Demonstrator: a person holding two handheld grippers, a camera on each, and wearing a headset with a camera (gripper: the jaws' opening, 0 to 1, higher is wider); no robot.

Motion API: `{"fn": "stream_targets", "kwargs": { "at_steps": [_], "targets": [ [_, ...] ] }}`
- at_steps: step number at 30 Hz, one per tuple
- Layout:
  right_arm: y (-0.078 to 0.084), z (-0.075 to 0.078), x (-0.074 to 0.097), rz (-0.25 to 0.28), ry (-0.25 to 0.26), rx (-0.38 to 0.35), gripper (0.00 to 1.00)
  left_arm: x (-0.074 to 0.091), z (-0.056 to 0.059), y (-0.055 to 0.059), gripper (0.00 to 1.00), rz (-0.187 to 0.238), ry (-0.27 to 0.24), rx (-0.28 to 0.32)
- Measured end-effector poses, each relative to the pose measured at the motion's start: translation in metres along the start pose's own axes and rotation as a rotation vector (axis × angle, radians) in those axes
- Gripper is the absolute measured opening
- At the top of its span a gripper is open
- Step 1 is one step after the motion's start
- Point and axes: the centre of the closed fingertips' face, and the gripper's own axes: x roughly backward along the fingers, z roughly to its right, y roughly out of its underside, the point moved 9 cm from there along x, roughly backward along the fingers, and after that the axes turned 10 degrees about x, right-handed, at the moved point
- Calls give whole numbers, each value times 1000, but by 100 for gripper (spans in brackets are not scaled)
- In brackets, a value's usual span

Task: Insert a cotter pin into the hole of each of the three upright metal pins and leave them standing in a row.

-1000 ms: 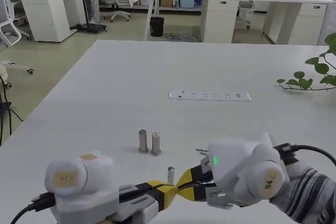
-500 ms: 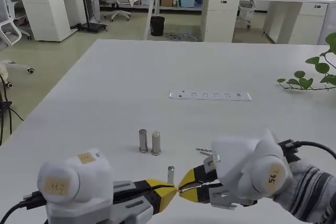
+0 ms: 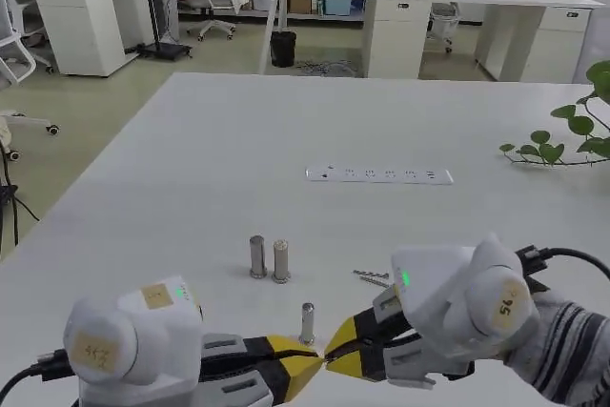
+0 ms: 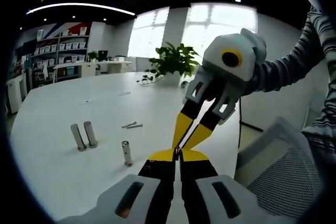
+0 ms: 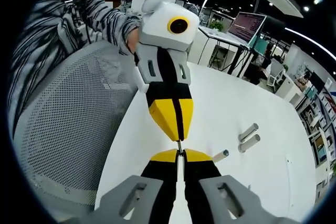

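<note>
Your left gripper [image 3: 313,362] and right gripper [image 3: 331,356] both clenched, tips meeting before the near metal pin [image 3: 307,323], anything pinched too small to tell, two metal pins [image 3: 257,256] upright behind it, cotter pins [image 3: 372,277] to its right.

Both your grippers, left [image 3: 307,361] and right [image 3: 338,350], have white housings, black jaws and yellow tips, and each housing carries a small green light and a tan label. Your sleeve [image 3: 562,355] is striped in grey and white. The table [image 3: 286,131] is a plain off-white, and the power strip [image 3: 379,175] on it is white too. The three pins [image 3: 307,323] are a dull silver-grey, and the cotter pins [image 3: 372,276] are a darker grey. The plant [image 3: 572,140] is green. The bin [image 3: 283,48] is black, against a pale greenish floor [image 3: 114,111]. The chair [image 5: 68,129] has grey mesh.
</note>
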Motion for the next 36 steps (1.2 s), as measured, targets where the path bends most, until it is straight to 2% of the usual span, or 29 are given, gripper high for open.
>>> {"fn": "stream_targets", "kwargs": {
  "at_steps": [5,11,13,16,20,25,30,31,33,36],
  "targets": [
    [0,1,-1,-19,8,18,0,-1,-2,1,1,17,-44,-29],
    [4,8,1,-70,50,31,0,-4,-7,6,19,-6,-105,-64],
    [7,10,2,-82,57,30,0,-5,-10,7,21,-2,-131,-72],
    [12,14,2,-128,72,25,0,-6,-15,7,20,29,-186,-86],
    [17,18,1,-144,79,-18,0,-8,-18,8,22,39,-226,-99],
    [28,24,-3,-204,99,-80,0,-14,-24,11,25,47,-280,-104],
    [35,30,-10,-224,105,-104,0,-23,-30,14,25,72,-356,-70],
    [37,31,-11,-235,108,-99,0,-24,-31,14,25,71,-357,-68],
    [39,33,-14,-243,104,-98,0,-27,-34,17,25,74,-398,-34],
    [43,37,-18,-264,104,-98,0,-35,-38,21,24,71,-416,20]
  ]
}}
